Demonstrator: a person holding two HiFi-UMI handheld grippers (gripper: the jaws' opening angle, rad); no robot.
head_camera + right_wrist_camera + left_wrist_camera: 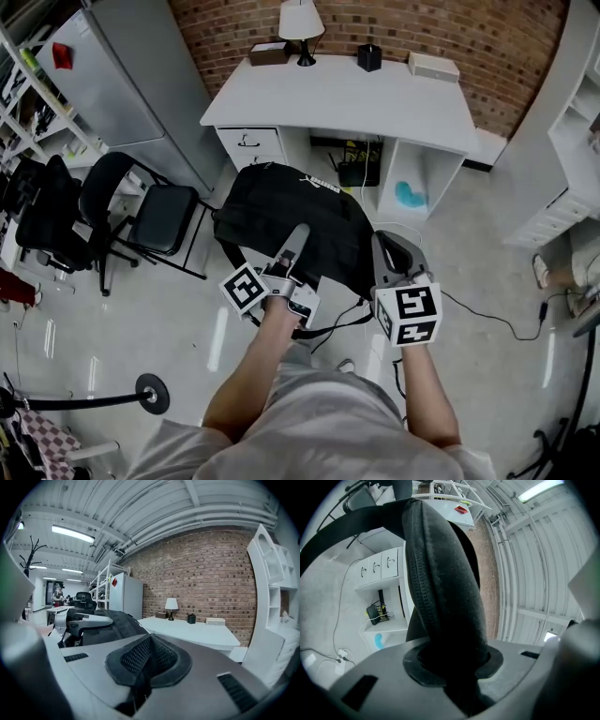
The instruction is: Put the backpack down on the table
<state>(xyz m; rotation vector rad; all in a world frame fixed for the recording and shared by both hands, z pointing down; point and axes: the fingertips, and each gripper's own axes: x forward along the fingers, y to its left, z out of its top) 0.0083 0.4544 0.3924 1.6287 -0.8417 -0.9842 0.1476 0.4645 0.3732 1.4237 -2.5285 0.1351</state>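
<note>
The person's bare forearms (281,366) reach out from the bottom of the head view, each carrying a claw with a marker cube. The left claw (297,234) (450,660) is clamped on a thick padded black strap (440,583) of the backpack, which rises straight out of its jaws and fills the gap between them. The right claw (386,251) (145,667) is pinched shut on a fold of black mesh (140,654) that belongs to the same bag, with no daylight between the jaws.

The white desk (347,98) (187,630) stands against the brick wall (206,569), beyond both claws. The black backpack (281,211) (112,620) hangs in the air above the floor, just in front of the desk and not on it. It spreads broad side up between the two claws. The end with the white logo (319,183) points at the desk and the loose straps trail back toward the person. Its bulk slants from the desk's drawer side toward the right claw, though the slumped fabric makes the long axis hard to read.

A black office chair (141,202) stands well to the left. On the desk's far edge are a lamp (301,23) (171,605) and a small black box (369,57).
</note>
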